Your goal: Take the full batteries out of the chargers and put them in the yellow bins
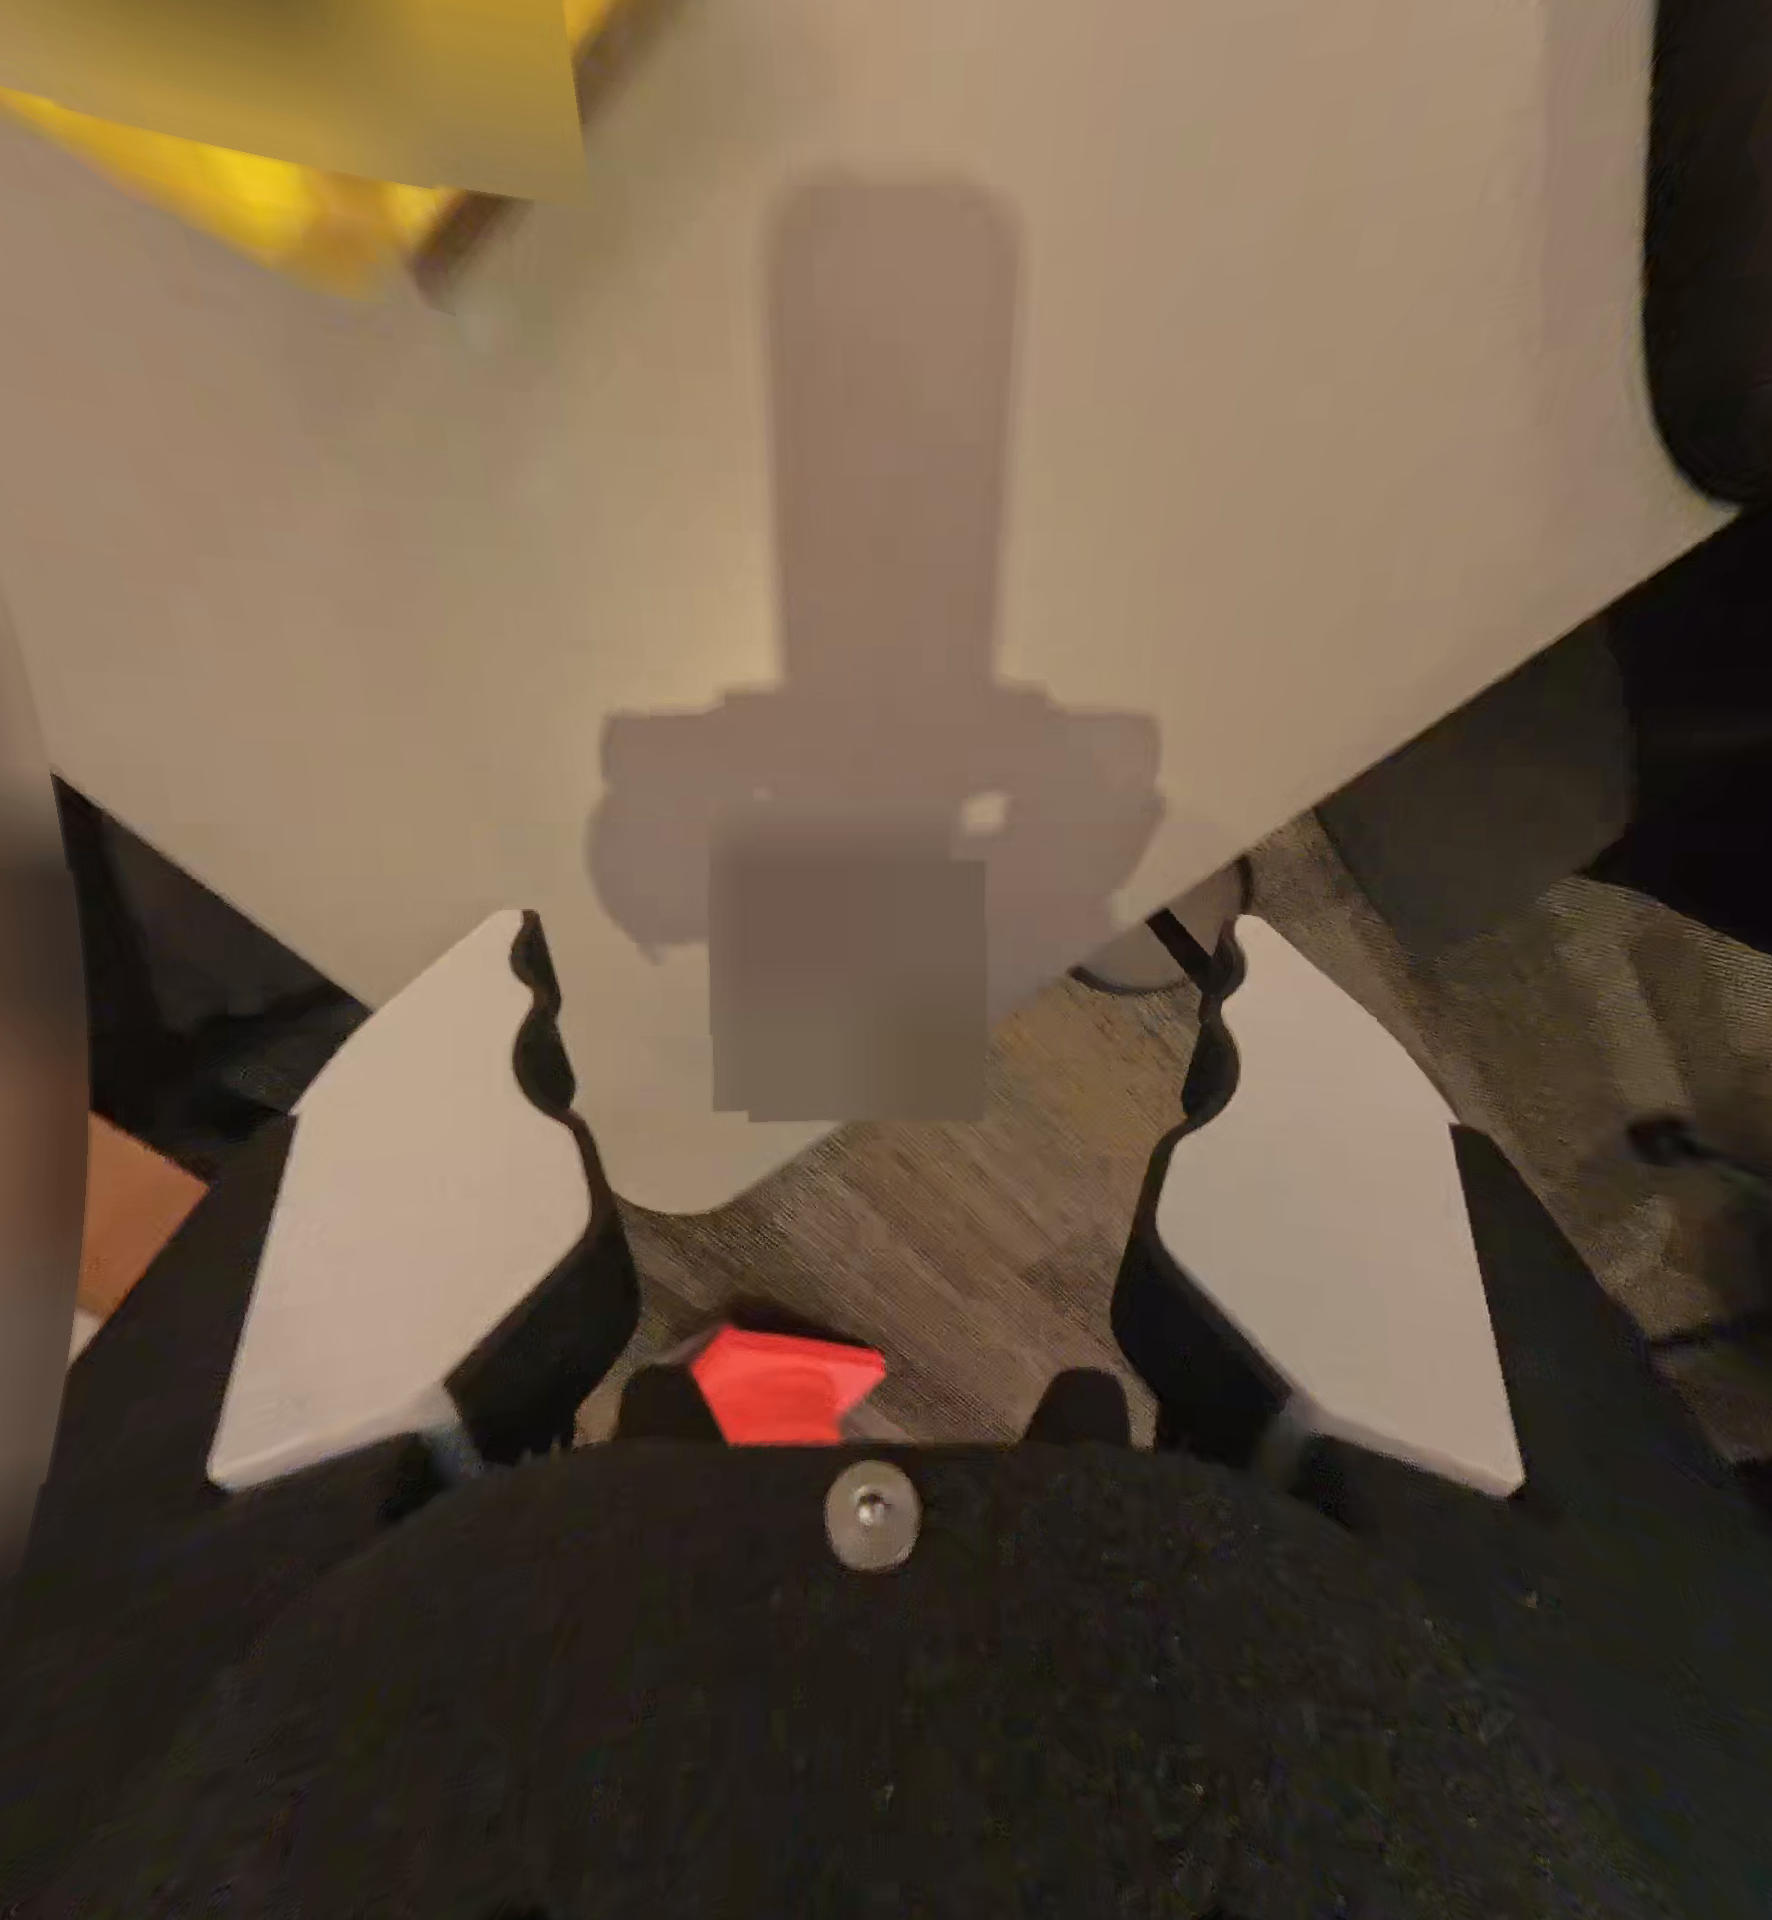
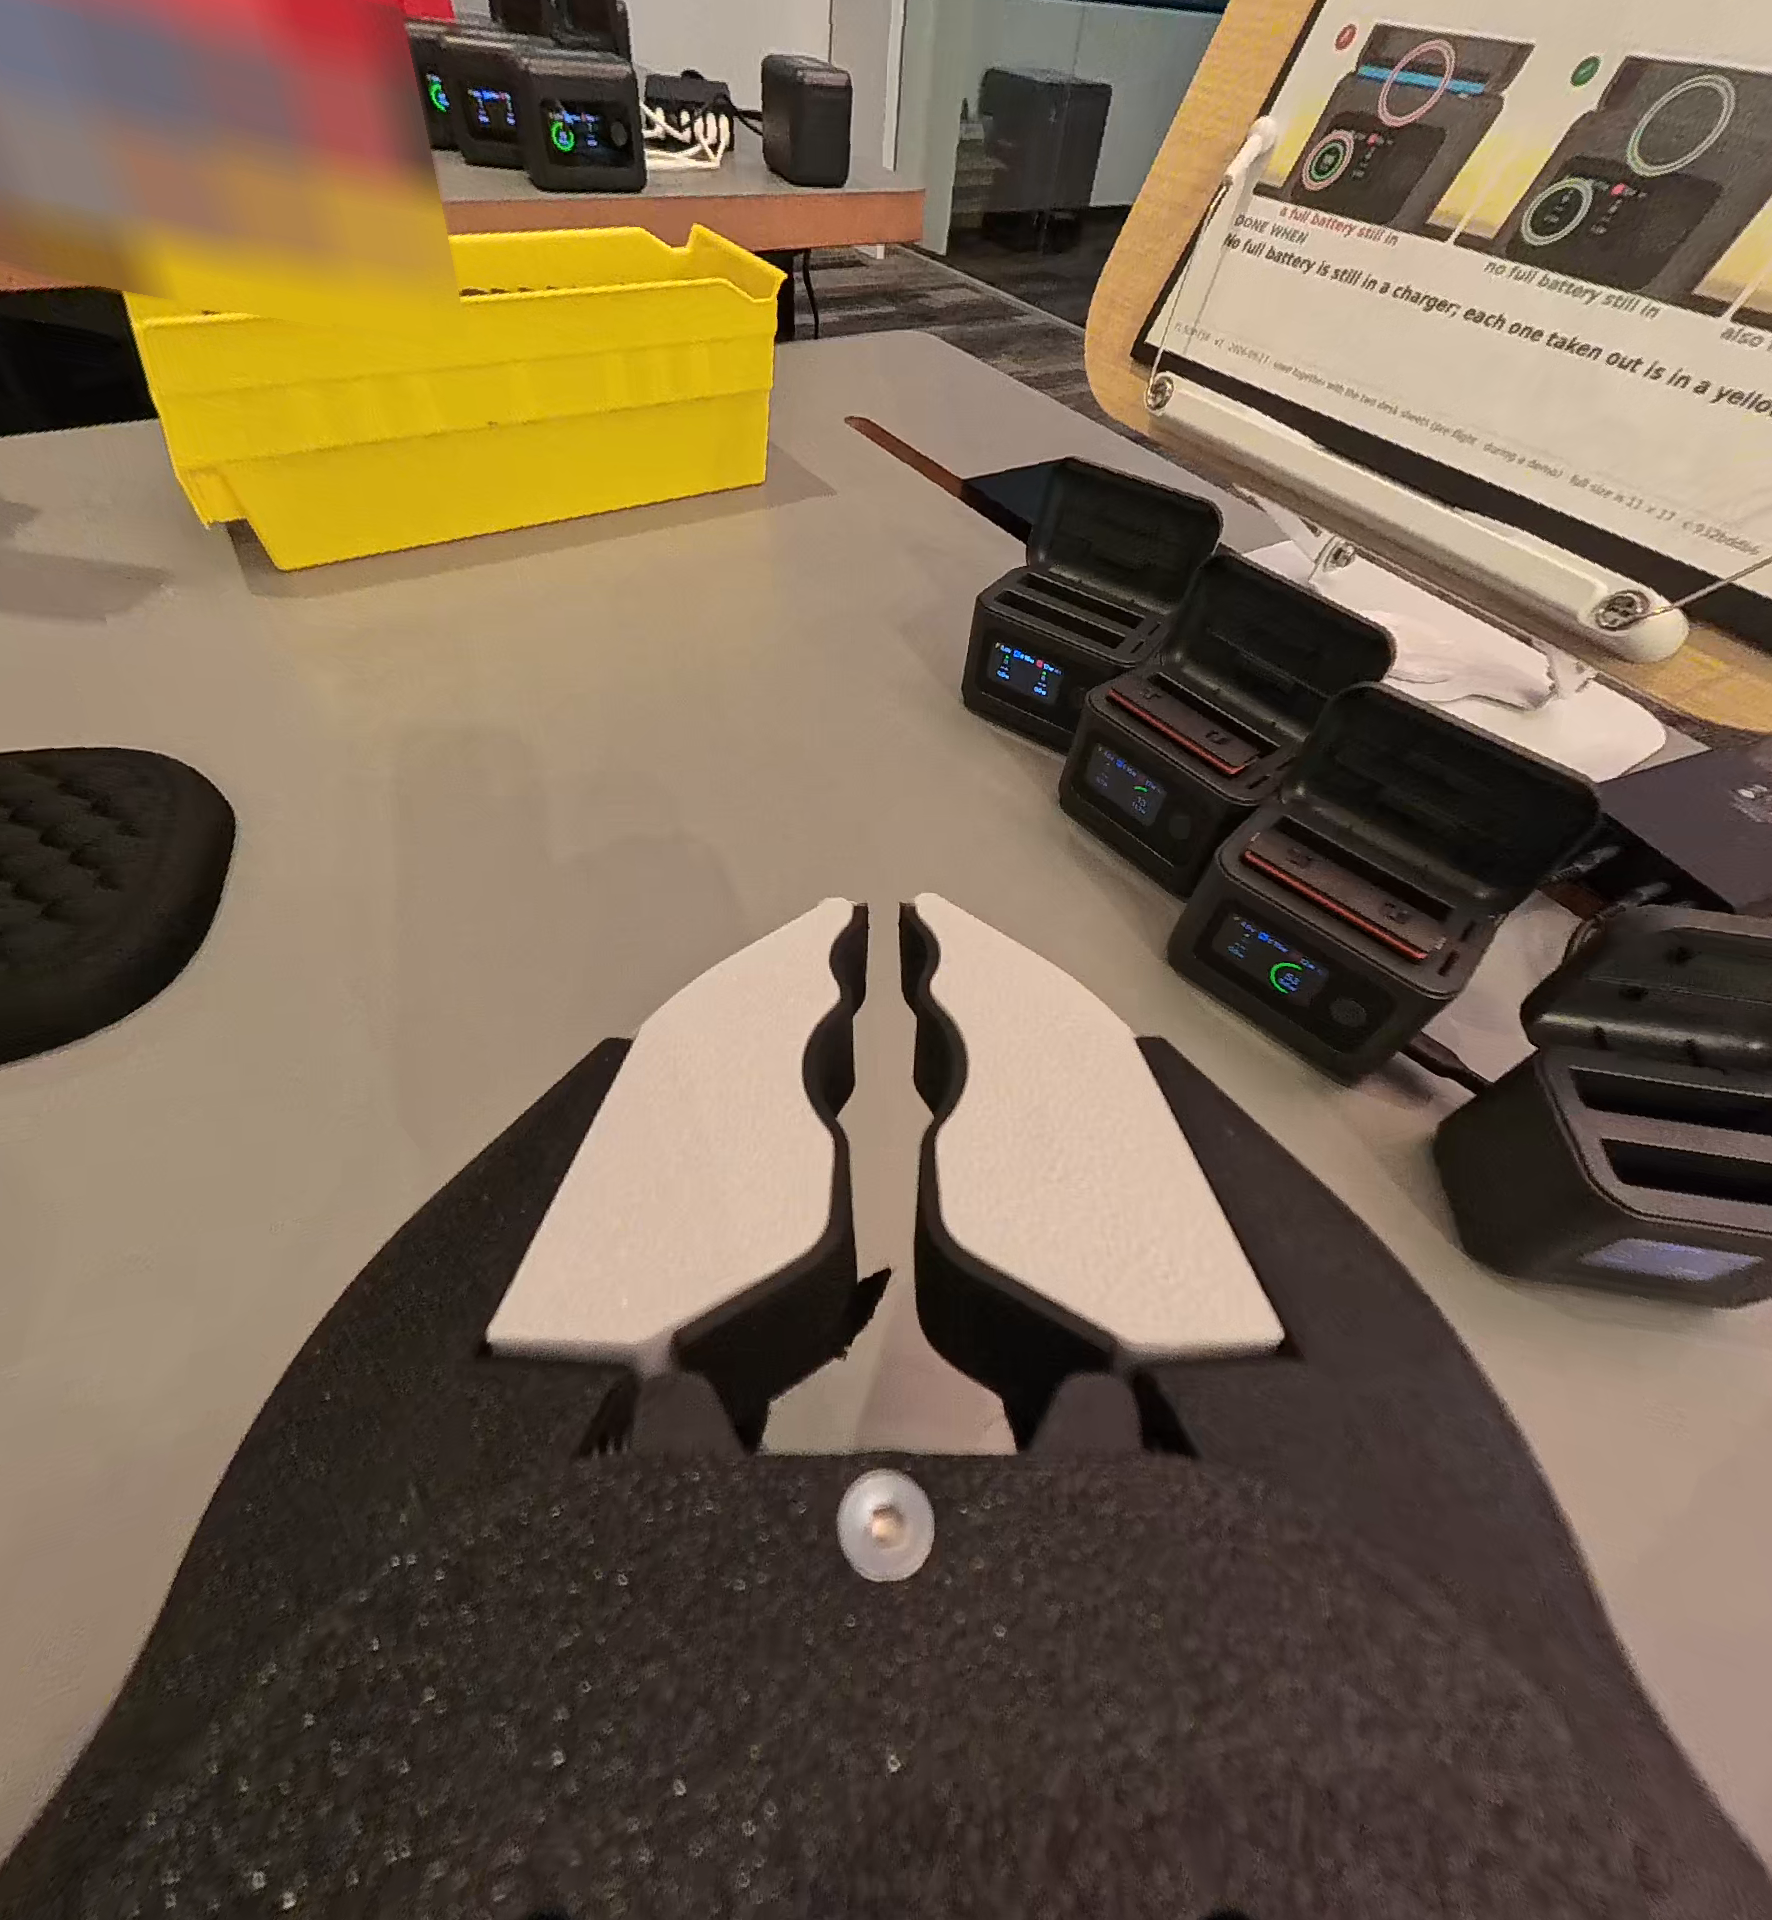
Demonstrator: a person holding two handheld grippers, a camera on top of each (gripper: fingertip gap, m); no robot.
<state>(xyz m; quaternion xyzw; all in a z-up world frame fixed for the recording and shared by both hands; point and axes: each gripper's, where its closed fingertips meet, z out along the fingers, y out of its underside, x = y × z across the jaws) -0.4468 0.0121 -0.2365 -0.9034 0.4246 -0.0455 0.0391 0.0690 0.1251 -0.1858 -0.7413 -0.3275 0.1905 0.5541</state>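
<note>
Right tongs nearly closed and empty near a row of open chargers; left tongs spread over the tabletop corner

The right tongs (image 2: pixel 883 914) hover low over the grey tabletop (image 2: pixel 549 727), the white fingers (image 2: pixel 716 1122) drawn almost together with only a thin slit between the tips and nothing held there. To their right a row of four black chargers runs along the tabletop, all with lids raised. The farthest charger (image 2: pixel 1048 655) shows dark slots. The second charger (image 2: pixel 1173 790) and the third charger (image 2: pixel 1318 945) each carry a battery with a red-orange edge (image 2: pixel 1329 904) seated in a slot, and the third one's screen shows a green ring. The nearest charger (image 2: pixel 1671 1174) shows two dark open slots. Behind the row leans an instruction sheet on a wooden board (image 2: pixel 1484 260). Across the tabletop, ahead and to the left, stands a stack of yellow bins (image 2: pixel 466 416); what lies inside cannot be seen. A black textured pad (image 2: pixel 61 894) rests at the left edge. More chargers sit on a far table (image 2: pixel 695 197) in the background.

The left tongs (image 1: pixel 877 935) are spread wide apart and empty, pointing down at a corner of the tabletop (image 1: pixel 342 623), their shadow cast on it. A yellow bin (image 1: pixel 269 197), blurred, lies at the upper left; grey carpet (image 1: pixel 965 1226) shows below the corner
</note>
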